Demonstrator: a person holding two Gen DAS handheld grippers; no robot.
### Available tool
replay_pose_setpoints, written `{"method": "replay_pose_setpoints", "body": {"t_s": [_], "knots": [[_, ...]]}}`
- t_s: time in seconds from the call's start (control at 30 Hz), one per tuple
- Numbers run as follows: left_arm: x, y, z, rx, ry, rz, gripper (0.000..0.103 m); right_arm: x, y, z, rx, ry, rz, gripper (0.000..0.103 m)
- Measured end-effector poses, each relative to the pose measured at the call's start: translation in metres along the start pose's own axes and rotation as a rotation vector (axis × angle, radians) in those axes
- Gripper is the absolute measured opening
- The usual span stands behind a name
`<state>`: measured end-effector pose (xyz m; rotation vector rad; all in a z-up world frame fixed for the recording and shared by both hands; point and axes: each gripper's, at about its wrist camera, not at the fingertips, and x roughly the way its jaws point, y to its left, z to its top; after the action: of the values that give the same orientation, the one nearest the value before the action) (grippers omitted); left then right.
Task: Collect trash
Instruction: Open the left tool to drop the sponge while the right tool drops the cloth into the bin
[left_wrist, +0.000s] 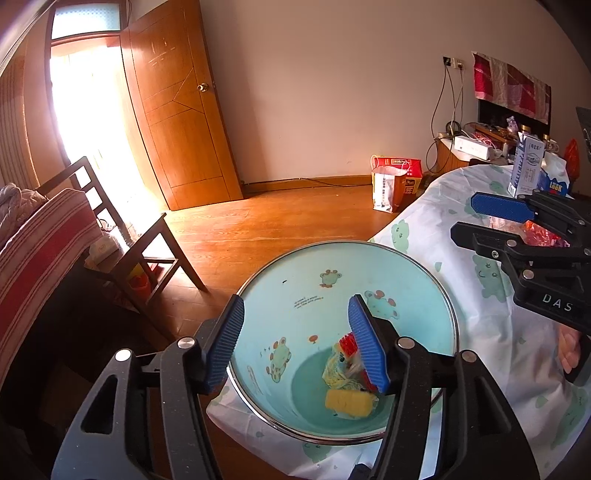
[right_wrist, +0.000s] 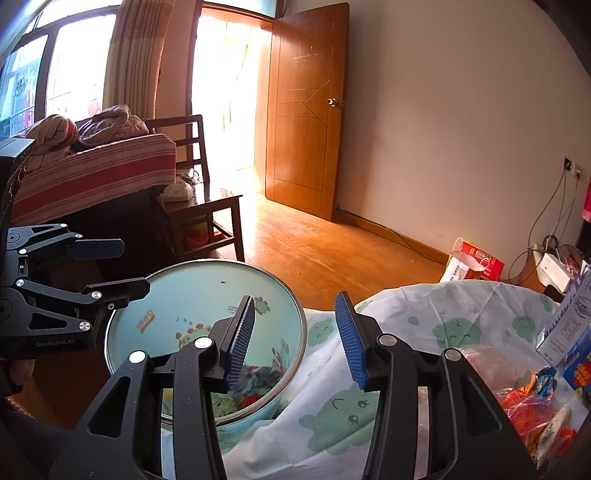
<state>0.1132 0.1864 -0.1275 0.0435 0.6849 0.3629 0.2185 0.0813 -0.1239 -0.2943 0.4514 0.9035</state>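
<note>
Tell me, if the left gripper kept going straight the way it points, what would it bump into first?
Probably the trash bin. The open left gripper points down into its mouth, so it would likely meet the wrappers at the bottom first, though depth is hard to judge.

Wrappers cut off at edge

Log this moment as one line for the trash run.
left hand-held gripper: open, empty, over pale blue cartoon-print bin | right hand-held gripper: open, empty | bin: crumpled wrappers inside | orange snack wrappers: on tablecloth
</note>
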Motion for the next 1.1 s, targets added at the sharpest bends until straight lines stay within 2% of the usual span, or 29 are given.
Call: {"method": "replay_pose_setpoints", "body": {"t_s": [0.5,0.67,0.83,1.07,1.1], "knots": [[0.003,-0.001,-0.001,0.0,0.009,0.016,0.077,-0.001,0.001,0.0,0.001,-0.007,-0.022,0.05],[0.002,-0.002,-0.001,-0.002,0.009,0.018,0.078,-0.003,0.0,0.0,0.001,-0.015,-0.033,0.054],[0.002,-0.001,-0.001,-0.003,0.006,0.02,0.086,-0.005,0.0,0.0,0.0,-0.023,-0.049,0.057],[-0.005,-0.006,0.002,0.003,-0.002,0.007,0.087,-0.018,-0.005,-0.002,0.029,-0.076,-0.127,0.062],[-0.008,-0.007,0.003,0.005,-0.006,0.004,0.088,-0.021,-0.006,-0.002,0.036,-0.086,-0.144,0.068]]}}
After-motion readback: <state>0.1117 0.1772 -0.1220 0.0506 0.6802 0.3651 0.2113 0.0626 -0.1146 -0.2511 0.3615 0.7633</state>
